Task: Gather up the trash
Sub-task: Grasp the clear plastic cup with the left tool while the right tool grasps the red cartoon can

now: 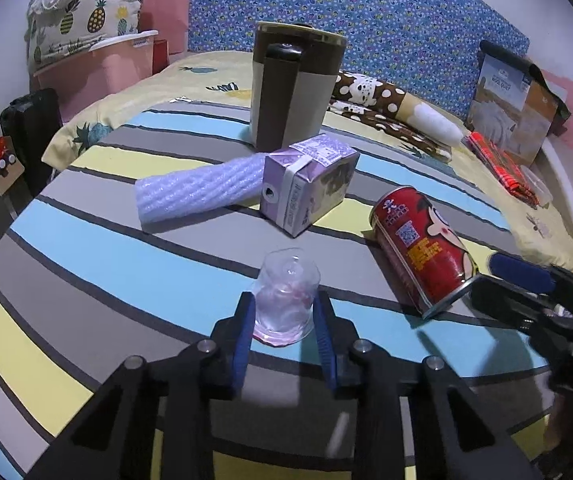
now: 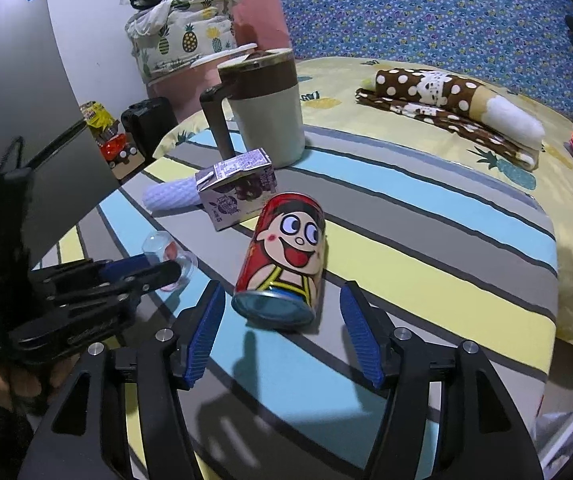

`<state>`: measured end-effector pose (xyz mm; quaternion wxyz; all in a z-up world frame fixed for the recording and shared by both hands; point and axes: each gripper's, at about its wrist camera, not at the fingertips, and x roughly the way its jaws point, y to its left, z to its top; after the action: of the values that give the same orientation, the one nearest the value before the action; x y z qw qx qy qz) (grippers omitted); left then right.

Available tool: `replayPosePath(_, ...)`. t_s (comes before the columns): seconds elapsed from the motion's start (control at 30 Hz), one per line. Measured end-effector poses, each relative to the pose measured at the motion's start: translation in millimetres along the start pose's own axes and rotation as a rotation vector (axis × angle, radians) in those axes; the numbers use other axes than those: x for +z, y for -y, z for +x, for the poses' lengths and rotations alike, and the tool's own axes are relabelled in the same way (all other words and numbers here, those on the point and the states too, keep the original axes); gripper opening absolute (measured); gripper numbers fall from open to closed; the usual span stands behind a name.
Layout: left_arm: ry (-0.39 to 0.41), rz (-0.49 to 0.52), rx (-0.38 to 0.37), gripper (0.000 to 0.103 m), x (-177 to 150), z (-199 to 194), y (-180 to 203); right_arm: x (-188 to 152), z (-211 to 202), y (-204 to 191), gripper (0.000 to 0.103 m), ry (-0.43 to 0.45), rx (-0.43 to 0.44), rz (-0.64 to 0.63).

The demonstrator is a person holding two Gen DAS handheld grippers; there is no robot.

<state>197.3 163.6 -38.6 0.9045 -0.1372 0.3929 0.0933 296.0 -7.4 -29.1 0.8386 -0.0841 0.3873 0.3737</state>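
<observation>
Here the striped cloth on the bench (image 1: 98, 240) lies smooth in grey, blue and yellow bands. A brown-and-beige lidded mug (image 1: 292, 84) stands upright at the back. The red metal can (image 2: 282, 258) lies on its side, cartoon face up, long axis running away from the released right gripper (image 2: 282, 344), base toward it; its writing is unreadable. Beyond lie a lilac carton (image 1: 306, 186) and a ribbed foam sleeve (image 1: 198, 192). The left gripper (image 1: 284, 332) is clenched on the small clear plastic cup (image 1: 286, 296), inverted.
</observation>
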Motion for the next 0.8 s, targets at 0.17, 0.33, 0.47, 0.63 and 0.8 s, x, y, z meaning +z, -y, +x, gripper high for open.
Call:
replayPosePath(0.17, 0.0, -0.008, -0.021, 0.031, -1.1, -0.8, -2.5, 4.2, 14.9, -4.9, 0.061, -0.028, -0.011, -0.003)
replayPosePath(0.33, 0.0, -0.008, -0.039, 0.031, -1.5, -1.1, -3.7, 5.4, 24.4, -0.5, 0.061, -0.065, -0.024, 0.034)
replayPosePath(0.47, 0.002, -0.005, -0.053, 0.031, -2.7, -3.4, -2.5, 3.2, 22.8, 2.1, 0.055, -0.071, -0.005, 0.059)
replayPosePath(0.63, 0.001, -0.005, -0.058, 0.031, -5.1, -6.0, -2.2, -0.5, 18.6, 0.2, 0.055, -0.066, -0.013, 0.05)
replayPosePath(0.8, 0.0, 0.004, -0.063, 0.031, -10.4, -12.0, 1.7, -5.5, 6.5, 3.7, 0.055, -0.046, -0.022, 0.053)
